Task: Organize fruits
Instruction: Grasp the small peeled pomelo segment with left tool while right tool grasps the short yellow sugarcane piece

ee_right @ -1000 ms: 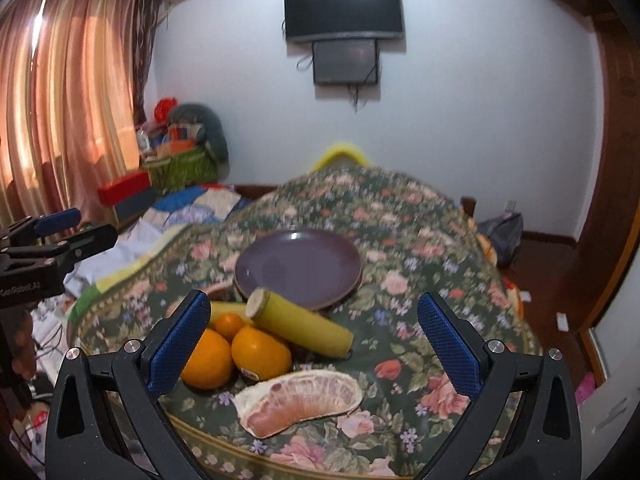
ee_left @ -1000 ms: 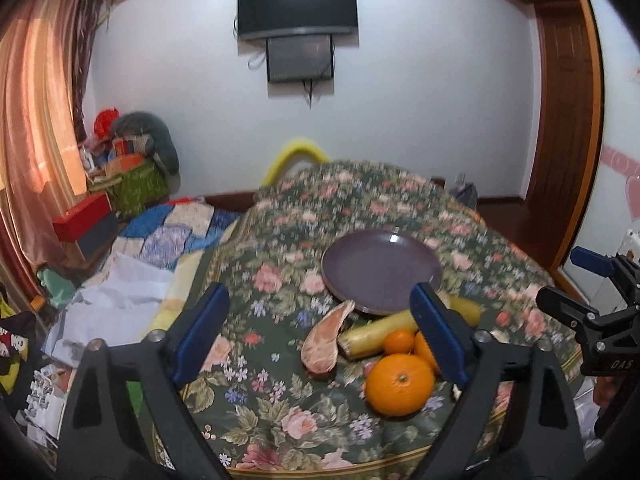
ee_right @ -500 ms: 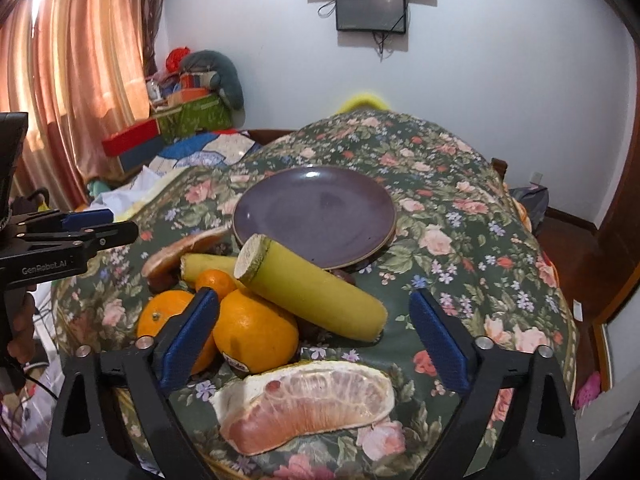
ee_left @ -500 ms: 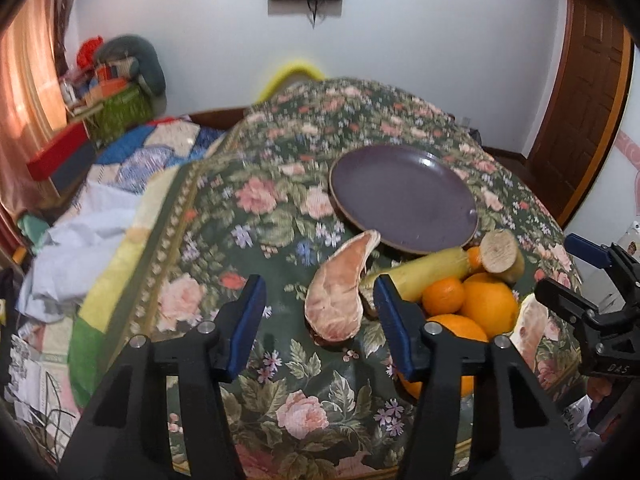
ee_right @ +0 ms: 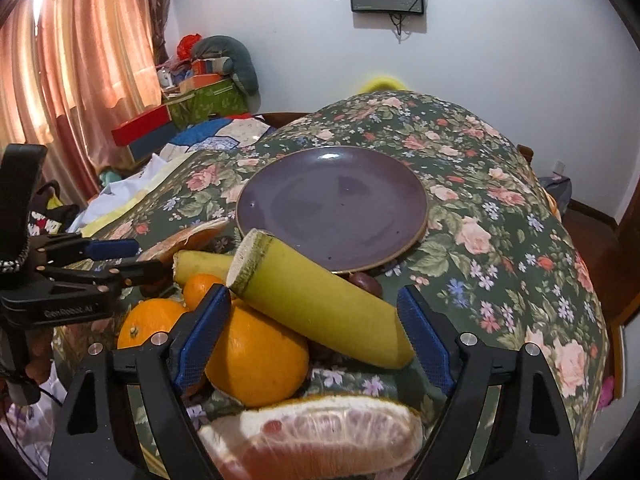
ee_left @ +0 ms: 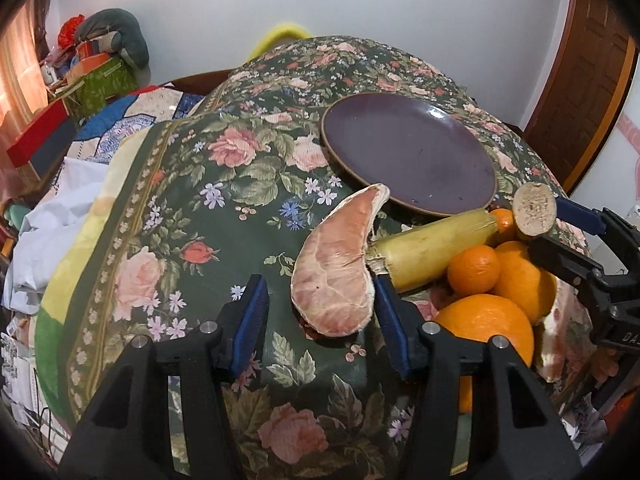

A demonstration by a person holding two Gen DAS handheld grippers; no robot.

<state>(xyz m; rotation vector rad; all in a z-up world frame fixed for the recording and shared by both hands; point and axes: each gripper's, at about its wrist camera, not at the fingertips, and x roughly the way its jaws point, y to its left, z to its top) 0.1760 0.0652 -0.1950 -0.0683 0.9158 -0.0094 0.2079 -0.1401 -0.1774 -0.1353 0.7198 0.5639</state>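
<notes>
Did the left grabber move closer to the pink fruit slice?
Yes. The left gripper has come forward and down toward the purple plate; its open jaws now flank the pomelo slice.

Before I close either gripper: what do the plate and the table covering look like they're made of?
Plate: probably glazed ceramic; dark purple, glossy highlights near its far edge, and a bare tan rim. Table covering: soft printed fabric, matte, flower pattern on dark green, draping and creasing over the edge. Neither can be confirmed by look alone.
</notes>
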